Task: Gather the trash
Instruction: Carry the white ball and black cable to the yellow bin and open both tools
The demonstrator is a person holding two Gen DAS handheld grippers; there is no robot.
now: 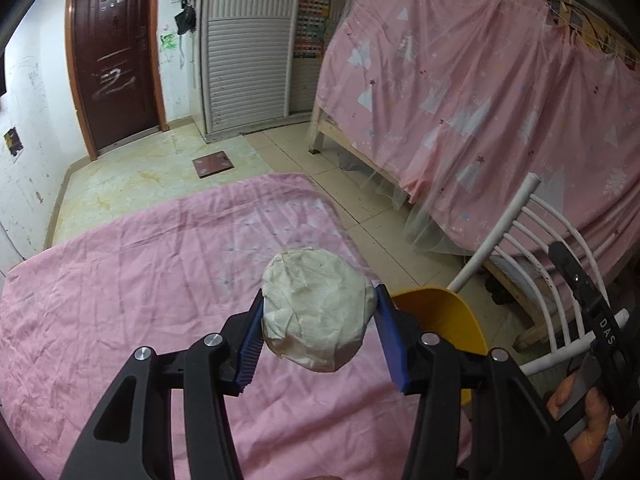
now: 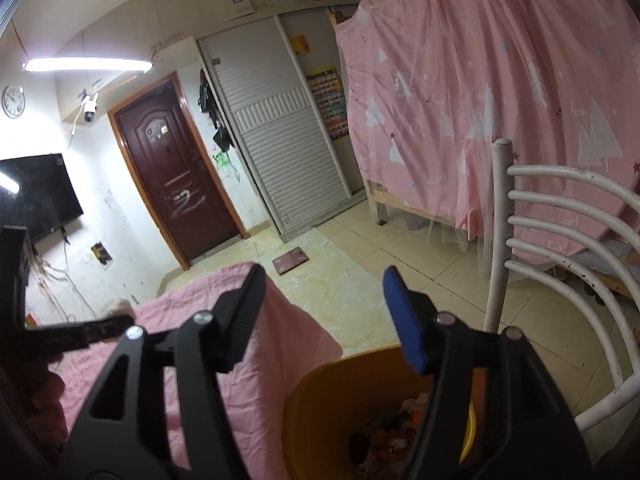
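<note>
Above the pink-covered table (image 1: 120, 280), a light, crushable paper wad (image 1: 318, 312) is pinched mid-body by the left gripper (image 1: 320, 328); the right gripper (image 2: 324, 316) is held open and empty over the yellow bin (image 2: 304, 408).

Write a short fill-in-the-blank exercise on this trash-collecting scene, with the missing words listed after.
1. The left gripper is shut on a crumpled white ____.
2. The right gripper is ____, with nothing between its pads.
3. The trash bin beside the table is ____ in colour.
4. The cloth on the table is ____.

Missing words: paper wad; open; yellow; pink

Bin (image 2: 320, 400) betw. table (image 2: 260, 380) & chair (image 2: 560, 240).
</note>
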